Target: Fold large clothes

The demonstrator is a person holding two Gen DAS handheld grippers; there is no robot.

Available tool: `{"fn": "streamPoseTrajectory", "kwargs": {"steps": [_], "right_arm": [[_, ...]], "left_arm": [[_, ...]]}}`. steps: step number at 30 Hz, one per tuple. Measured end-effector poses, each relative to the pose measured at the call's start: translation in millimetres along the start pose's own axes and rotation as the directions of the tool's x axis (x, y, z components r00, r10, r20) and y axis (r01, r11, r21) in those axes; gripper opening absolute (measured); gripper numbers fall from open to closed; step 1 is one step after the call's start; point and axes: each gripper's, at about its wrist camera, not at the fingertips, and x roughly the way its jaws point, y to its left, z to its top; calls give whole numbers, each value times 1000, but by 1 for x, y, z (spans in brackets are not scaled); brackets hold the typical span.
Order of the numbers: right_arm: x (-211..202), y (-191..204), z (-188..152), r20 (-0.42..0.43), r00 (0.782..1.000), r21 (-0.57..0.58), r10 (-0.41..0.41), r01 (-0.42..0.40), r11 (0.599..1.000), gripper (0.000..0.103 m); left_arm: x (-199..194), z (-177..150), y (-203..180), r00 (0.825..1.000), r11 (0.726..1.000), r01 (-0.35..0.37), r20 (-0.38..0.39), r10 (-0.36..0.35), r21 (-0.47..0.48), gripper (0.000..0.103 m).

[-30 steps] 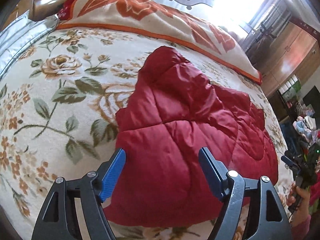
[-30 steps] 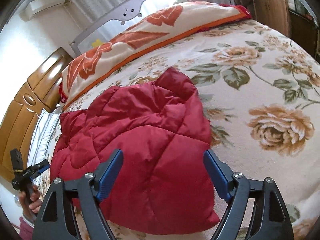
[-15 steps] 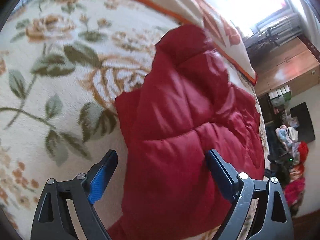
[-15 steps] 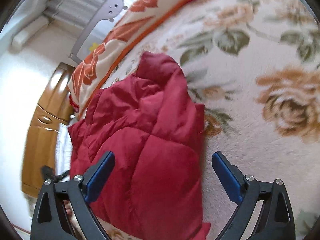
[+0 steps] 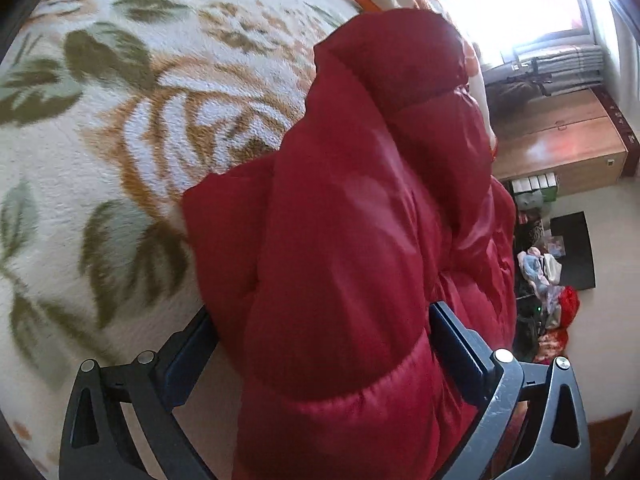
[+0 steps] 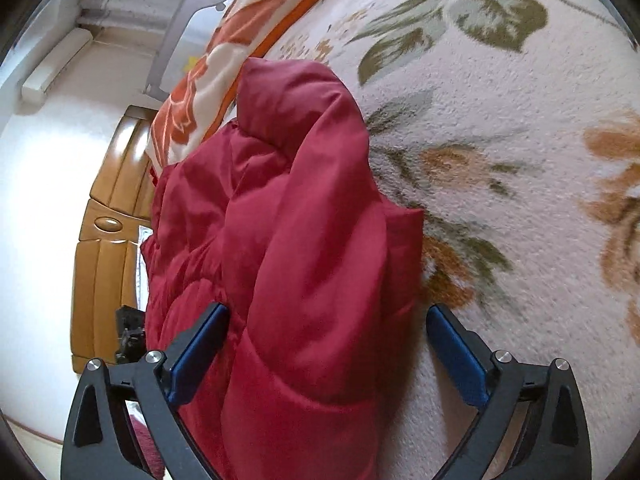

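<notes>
Left wrist view, from left to right: a cream floral blanket (image 5: 120, 128) with green leaves and tan roses covers the bed. Lying on it is a red quilted puffer jacket (image 5: 352, 240), folded into a thick bundle that fills the middle of the frame. The left gripper (image 5: 324, 344) sits low in the frame with its jaws spread wide, one blue-padded finger on each side of the jacket's near end. The left finger is partly hidden behind the fabric, and the jacket bulges between the two without being pinched. To the right, past the bed's edge, stand a wooden cabinet (image 5: 560, 136) under a bright window and a heap of clothes (image 5: 548, 276) on the floor.

Right wrist view, from left to right: a white wall carries an air conditioner (image 6: 56, 64), and below it is a wooden headboard (image 6: 108, 240). A second blanket, with an orange flower print (image 6: 208, 80), lies folded along the far side of the bed. The same red jacket (image 6: 304, 248) runs from there toward the camera. The right gripper (image 6: 328, 340) also has its jaws spread apart: its left finger touches the jacket's side, while its right finger hangs over bare blanket just beside the jacket's right edge. The floral blanket (image 6: 520, 120) fills the rest of the frame to the right.
</notes>
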Motion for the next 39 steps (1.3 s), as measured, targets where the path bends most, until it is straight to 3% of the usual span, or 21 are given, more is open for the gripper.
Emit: {"fn": "streamPoseTrajectory", "kwargs": {"steps": [5,6,8,10,13,20,30,34,39], "right_arm": [[5,-5,2,-11,999,-2,32,-32,999,95],[7,-5,1,-21,998,3,58,-58,998,81],[9,-6,-1,-32,997,29,73,-72,997,71],[6,-2,-4,-28,996,33,88,-87,996,52],[-6,10,-13,-17,997,22,76,-76,997,40],[-48,47,-51,-17,995,-23,101,-102,995,36],[-109,60,-161,-6,988,-13,155,-155,988,35],[-119,56,-193,-5,989,4,148,-148,989,35],[-118,56,-199,15,993,-20,120,-120,993,36]], "left_arm": [[3,-1,-10,999,997,11,38,-14,74,67],[3,-3,-12,999,996,9,43,-12,84,61],[1,-8,-22,998,993,-12,61,6,114,53],[-4,-15,-31,997,991,-28,74,18,134,47],[-18,-24,-43,996,987,-19,92,5,158,41],[-76,-90,-71,992,964,5,124,-39,265,39],[-142,-223,-34,991,969,52,110,-80,242,39],[-161,-252,-23,990,966,40,120,-72,255,39],[-170,-268,-14,989,965,2,139,-40,260,40]]}}
